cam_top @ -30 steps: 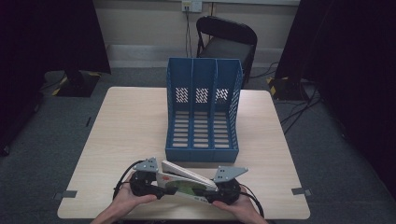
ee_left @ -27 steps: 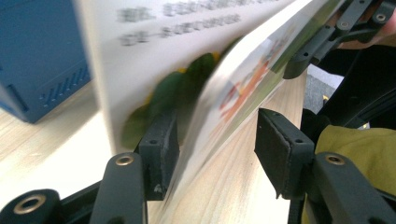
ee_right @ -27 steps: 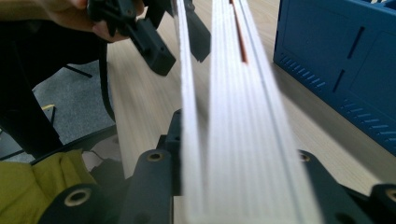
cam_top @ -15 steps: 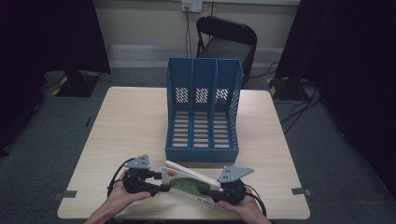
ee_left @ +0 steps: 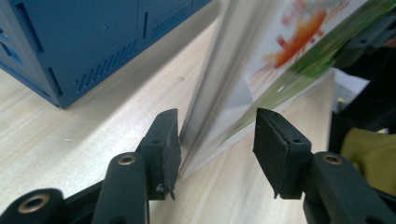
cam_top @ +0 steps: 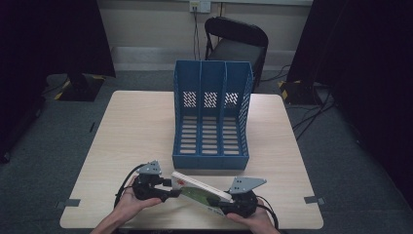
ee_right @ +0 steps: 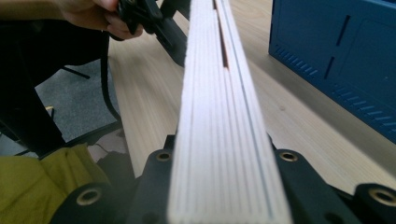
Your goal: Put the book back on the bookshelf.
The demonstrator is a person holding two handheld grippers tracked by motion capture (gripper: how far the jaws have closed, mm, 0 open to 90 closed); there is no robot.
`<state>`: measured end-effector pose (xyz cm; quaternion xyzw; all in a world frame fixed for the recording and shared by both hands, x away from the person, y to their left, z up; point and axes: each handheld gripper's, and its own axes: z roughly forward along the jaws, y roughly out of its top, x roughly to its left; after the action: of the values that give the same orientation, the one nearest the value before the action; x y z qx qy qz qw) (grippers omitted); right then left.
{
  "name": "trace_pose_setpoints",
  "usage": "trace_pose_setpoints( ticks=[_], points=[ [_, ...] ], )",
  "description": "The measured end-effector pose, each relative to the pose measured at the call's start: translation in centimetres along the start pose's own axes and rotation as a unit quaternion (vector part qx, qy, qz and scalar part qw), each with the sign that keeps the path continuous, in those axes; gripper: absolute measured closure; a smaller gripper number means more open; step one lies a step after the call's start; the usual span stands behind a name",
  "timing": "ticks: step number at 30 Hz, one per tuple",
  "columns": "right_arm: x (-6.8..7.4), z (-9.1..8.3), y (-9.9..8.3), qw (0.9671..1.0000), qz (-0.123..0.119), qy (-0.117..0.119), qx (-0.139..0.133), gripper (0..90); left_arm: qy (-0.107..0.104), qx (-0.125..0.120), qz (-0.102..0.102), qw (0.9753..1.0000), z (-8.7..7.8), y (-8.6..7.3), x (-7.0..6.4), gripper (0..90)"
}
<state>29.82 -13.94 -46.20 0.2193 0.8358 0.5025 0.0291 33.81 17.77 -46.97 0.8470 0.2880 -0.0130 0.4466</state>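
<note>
A thin book [cam_top: 199, 190] with a white, orange and green cover is held tilted on edge just above the table's front part. My right gripper [cam_top: 225, 201] is shut on its right end; the page edges [ee_right: 219, 116] run straight out between the jaws of my right gripper [ee_right: 219, 158]. My left gripper [cam_top: 168, 187] is at the book's left end. It [ee_left: 217, 140] stands open, with the book's corner [ee_left: 205, 135] between the pads [ee_left: 275, 144], nearer to the left pad. A blue three-slot file holder [cam_top: 211, 117] stands just behind.
The wooden table [cam_top: 136, 131] has bare room left and right of the holder. Its blue wall [ee_left: 70, 51] is close beyond the left jaws and appears at the right [ee_right: 345, 56] of the right gripper view. A black chair [cam_top: 236, 41] stands behind the table.
Both hands and the book have shifted slightly toward the table's front edge. The left gripper has moved a little to the left along the book's end.
</note>
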Motion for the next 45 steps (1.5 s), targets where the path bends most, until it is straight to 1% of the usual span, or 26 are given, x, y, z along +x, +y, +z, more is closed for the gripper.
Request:
trace_pose_setpoints(
  ticks=[3,5,6,8,9,11,14,17,20,23,26,28,31,32,33,34,35,36,37,38,39,40,41,42,43,45],
  points=[
    [0.1,0.4,0.0,1.0000,0.000,0.005,-0.003,70.8,0.003,0.004,0.004,1.0000,0.2,0.0,0.0,51.4],
    [0.3,1.0,0.1,1.0000,-0.006,0.002,0.000,70.0,0.004,0.004,0.006,1.0000,0.1,0.0,-0.1,51.9],
    [0.3,1.2,0.1,1.0000,-0.009,0.000,0.000,69.5,0.008,0.004,0.008,0.9999,0.1,0.0,-0.1,52.1],
    [0.4,1.4,0.2,0.9999,-0.011,0.001,-0.002,69.2,0.010,0.003,0.006,0.9999,0.1,0.0,-0.1,52.3],
    [0.4,1.5,0.2,1.0000,-0.008,0.005,-0.004,66.4,0.010,0.004,0.006,0.9999,0.1,0.0,-0.1,52.6],
    [0.4,1.5,0.2,1.0000,-0.007,0.006,-0.004,65.6,0.010,0.003,0.006,0.9999,0.1,0.0,-0.1,52.6],
    [0.5,1.6,0.0,1.0000,-0.007,-0.002,-0.005,67.7,0.011,0.004,0.005,0.9999,0.1,0.0,-0.1,52.5],
    [0.5,1.6,-0.1,1.0000,-0.009,-0.002,-0.002,67.7,0.011,0.004,0.003,0.9999,0.1,0.0,-0.1,52.5],
    [0.5,1.8,-0.3,0.9998,-0.007,-0.017,0.004,73.1,0.012,0.005,0.001,0.9999,0.1,0.0,0.0,53.2],
    [0.4,1.9,-0.4,0.9997,-0.002,-0.023,0.006,75.8,0.011,0.005,-0.001,0.9999,0.1,0.0,0.1,53.6],
    [0.4,1.9,-0.3,0.9997,-0.007,-0.022,0.011,76.1,0.010,0.009,0.000,0.9999,0.1,0.0,0.0,52.8],
    [0.3,1.9,-0.2,0.9997,-0.005,-0.020,0.013,76.3,0.010,0.009,0.002,0.9999,0.1,0.0,0.0,50.2],
    [0.3,1.9,-0.1,0.9996,-0.004,-0.023,0.014,76.3,0.012,0.005,-0.001,0.9999,-0.2,0.0,0.1,45.6],
    [0.3,1.8,0.0,0.9997,0.000,-0.020,0.016,76.3,0.014,0.000,-0.005,0.9999,-0.4,0.0,0.2,43.9],
    [0.2,1.8,0.0,0.9997,0.002,-0.018,0.016,76.4,0.018,-0.009,-0.012,0.9997,-0.9,0.0,0.4,43.0],
    [0.2,1.8,0.1,0.9997,0.003,-0.018,0.016,76.4,0.027,-0.014,-0.010,0.9995,-1.3,0.0,0.5,40.0],
    [0.2,1.8,0.1,0.9997,0.003,-0.018,0.016,76.4,0.027,-0.014,-0.010,0.9995,-1.3,0.0,0.5,37.8],
    [0.2,1.7,0.1,0.9997,0.005,-0.019,0.016,76.4,0.035,-0.025,-0.014,0.9990,-1.9,0.0,0.8,37.8],
    [0.2,1.6,0.1,0.9997,0.008,-0.016,0.015,76.5,0.043,-0.033,-0.022,0.9983,-2.4,0.0,1.1,35.9],
    [0.2,1.6,0.1,0.9997,0.010,-0.016,0.014,76.5,0.053,-0.035,-0.025,0.9976,-2.6,0.0,1.3,32.5],
    [0.2,1.6,0.2,0.9997,0.011,-0.014,0.014,76.5,0.068,-0.036,-0.032,0.9965,-2.9,-0.2,1.7,30.6],
    [0.2,1.5,0.2,0.9997,0.010,-0.015,0.014,76.5,0.073,-0.036,-0.038,0.9959,-3.0,-0.2,2.0,28.2],
    [0.2,1.5,0.2,0.9997,0.011,-0.014,0.013,76.5,0.084,-0.033,-0.043,0.9950,-3.1,-0.3,2.4,26.3],
    [0.2,1.4,0.3,0.9998,0.011,-0.013,0.013,76.5,0.091,-0.031,-0.047,0.9943,-3.2,-0.4,2.6,24.0],
    [0.3,1.3,0.3,0.9998,0.010,-0.015,0.013,76.5,0.105,-0.028,-0.060,0.9923,-3.5,-0.5,3.4,19.6],
    [0.3,1.3,0.4,0.9998,0.009,-0.013,0.012,76.5,0.131,-0.023,-0.070,0.9886,-3.8,-0.7,4.0,18.5]
  ],
)
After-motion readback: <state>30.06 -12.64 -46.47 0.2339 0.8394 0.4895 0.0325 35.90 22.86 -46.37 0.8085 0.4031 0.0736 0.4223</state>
